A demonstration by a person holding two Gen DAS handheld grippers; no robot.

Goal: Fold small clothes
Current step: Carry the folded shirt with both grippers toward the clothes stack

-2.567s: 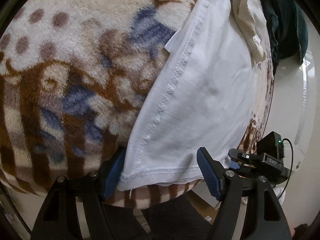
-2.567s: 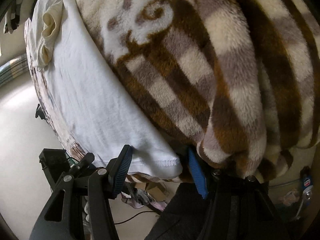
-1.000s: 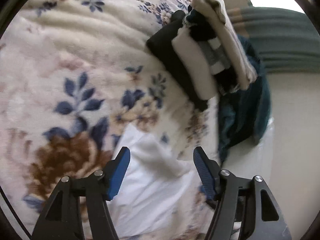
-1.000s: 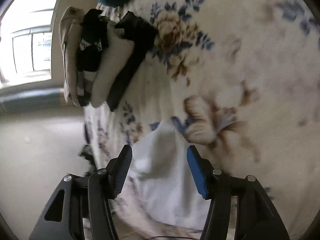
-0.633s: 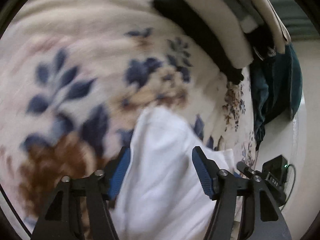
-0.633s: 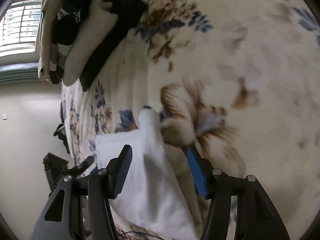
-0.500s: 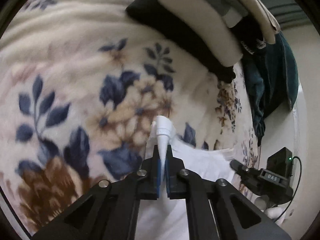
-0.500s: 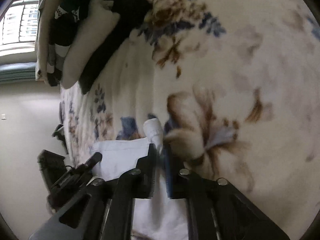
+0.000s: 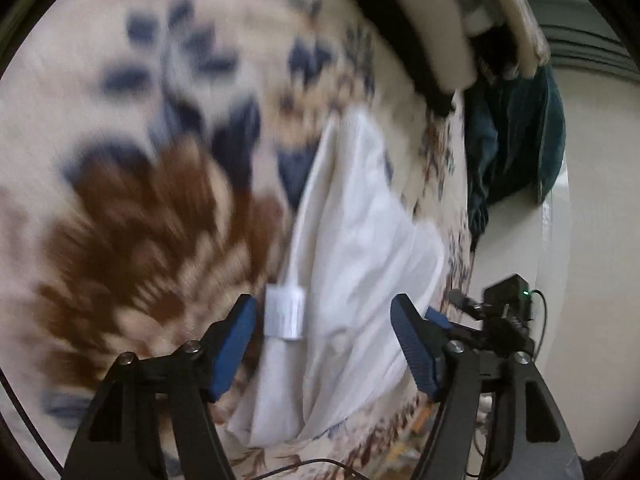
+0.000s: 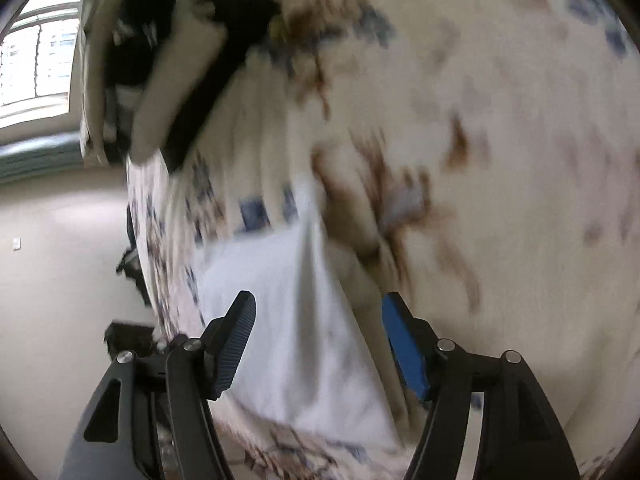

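Clearly one fold is laid — the white garment [image 9: 352,272] lies doubled near the floral blanket's [image 9: 120,208] edge, with left gripper [image 9: 324,344] and right gripper [image 10: 316,344] both spread wide, holding nothing. Next, probably, regripping an edge for a second fold.

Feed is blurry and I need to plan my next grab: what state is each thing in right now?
Left gripper: jaws open, holding nothing.
Right gripper: jaws open, holding nothing.
White garment: released, lying rumpled and partly folded on the blanket.
Folded stack: done, resting at the blanket's far edge.
Teal cloth: unfolded, draped over the edge.
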